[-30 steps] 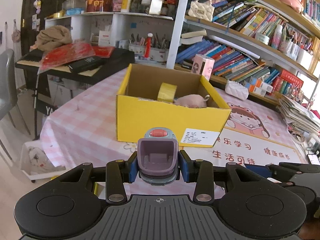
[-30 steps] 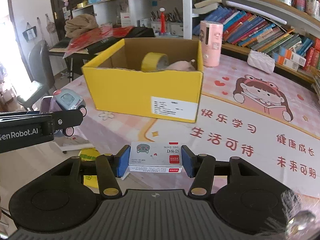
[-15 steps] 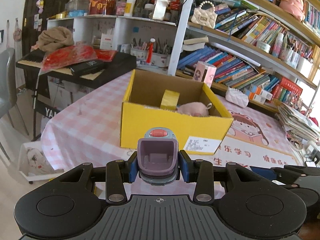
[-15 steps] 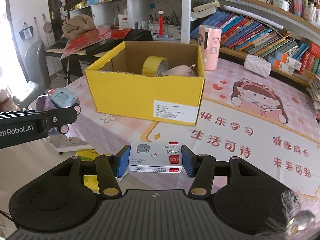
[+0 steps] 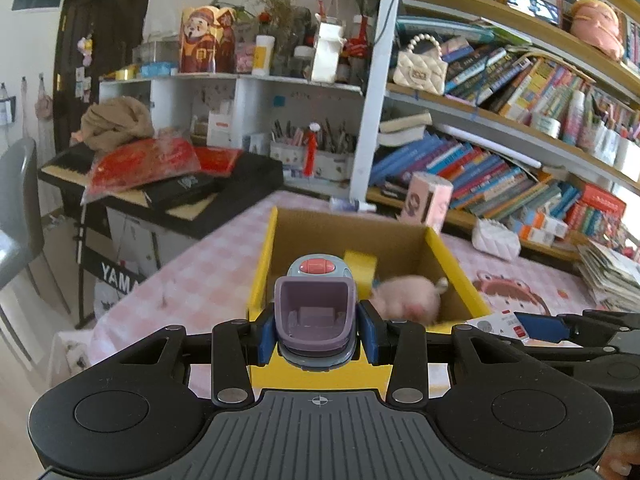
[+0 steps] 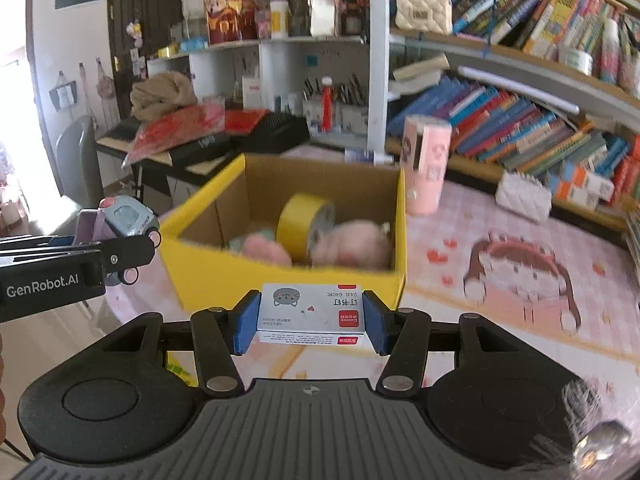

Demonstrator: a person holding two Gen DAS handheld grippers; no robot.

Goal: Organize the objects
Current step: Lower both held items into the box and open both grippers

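Now left hand-held gripper point(image 5: 316, 334) pinches a toy car point(image 5: 315, 316), right hand-held gripper point(image 6: 310, 322) a staple box point(image 6: 311, 314), yellow carton point(image 6: 288, 280) just ahead; crowded approach risks them bumping together.

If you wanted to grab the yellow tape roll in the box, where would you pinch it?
Probably from above: the tape roll stands on edge in the box, so put one jaw in its hole and one outside, pinching the top of the ring.
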